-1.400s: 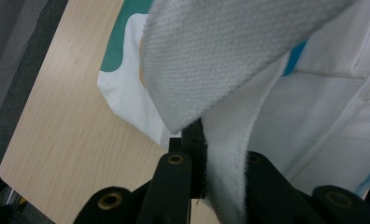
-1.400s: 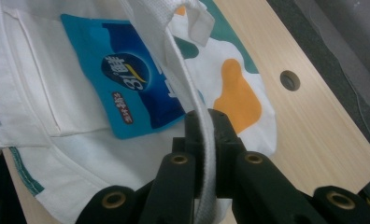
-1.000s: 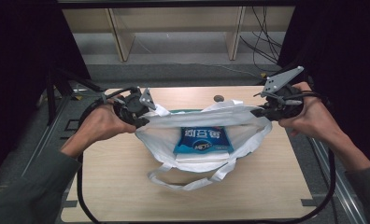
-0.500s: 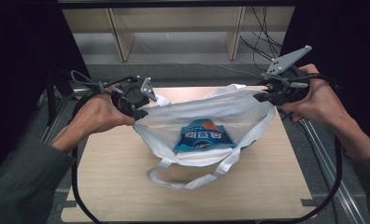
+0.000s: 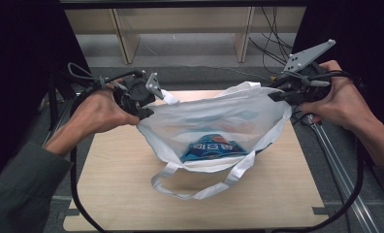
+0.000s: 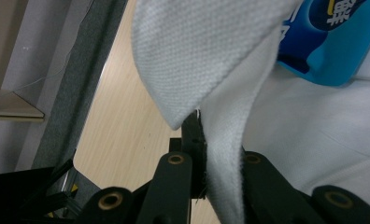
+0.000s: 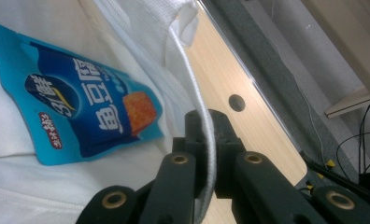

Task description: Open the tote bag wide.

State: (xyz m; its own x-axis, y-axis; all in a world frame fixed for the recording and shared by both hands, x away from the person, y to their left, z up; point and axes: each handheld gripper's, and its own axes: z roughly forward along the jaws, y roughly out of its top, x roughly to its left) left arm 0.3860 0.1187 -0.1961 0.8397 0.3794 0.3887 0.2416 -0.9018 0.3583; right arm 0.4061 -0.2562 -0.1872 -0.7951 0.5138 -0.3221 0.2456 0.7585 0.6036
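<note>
A white cloth tote bag [image 5: 214,124] hangs open between my two grippers above the wooden table [image 5: 127,194]. Inside it lies a blue snack pouch [image 5: 212,148] [image 7: 85,109] [image 6: 325,42] with white lettering. My left gripper [image 5: 149,104] is shut on the bag's left rim; the white fabric [image 6: 220,140] runs down between its black jaws. At the bag's right rim my right gripper [image 5: 277,94] is shut on the cloth edge [image 7: 204,135]. One white handle strap [image 5: 200,189] droops onto the table in front of the bag.
Grey floor and wooden shelf legs [image 5: 124,41] lie beyond the table's far edge. Black cables [image 5: 272,48] trail at the back right. A metal rail [image 5: 335,165] runs along the table's right side. A round hole [image 7: 237,102] sits in the tabletop near its edge.
Both hands have lifted the bag's rims upward, so the bag has risen off the table and its mouth stands taller. The pouch has slid deeper inside.
</note>
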